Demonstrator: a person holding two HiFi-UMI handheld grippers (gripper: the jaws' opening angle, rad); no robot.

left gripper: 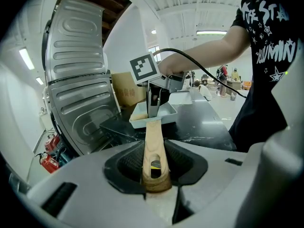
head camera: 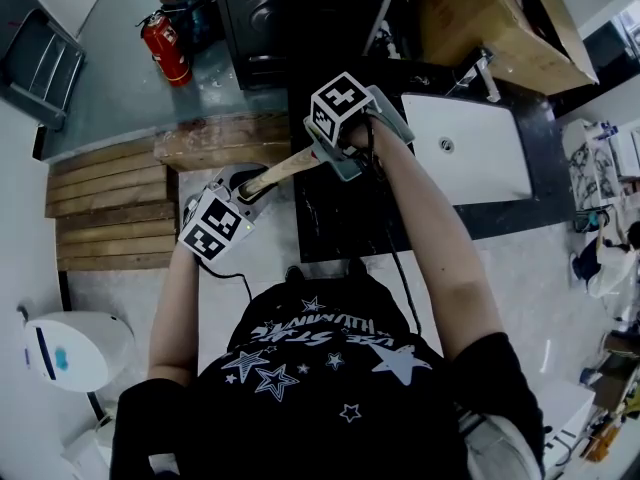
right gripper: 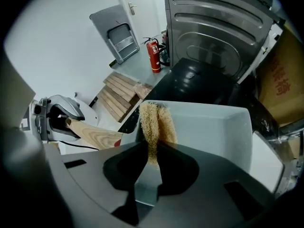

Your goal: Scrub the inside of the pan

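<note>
Right hand-held gripper tipped down, clamping scrubber over pan

The person wears a black short-sleeved T-shirt printed with pale stars of several sizes and slanted white lettering across the chest. Its sleeves end above the elbow. The left gripper has a pale grey moulded shell, with black ribbed fingers set in a dark recess. The right gripper looks darker grey, also with black fingers. Each carries a white cube with black square markers: the left cube and the right cube. A thin black cable leaves the right gripper, and a second cable leaves the left.
</note>
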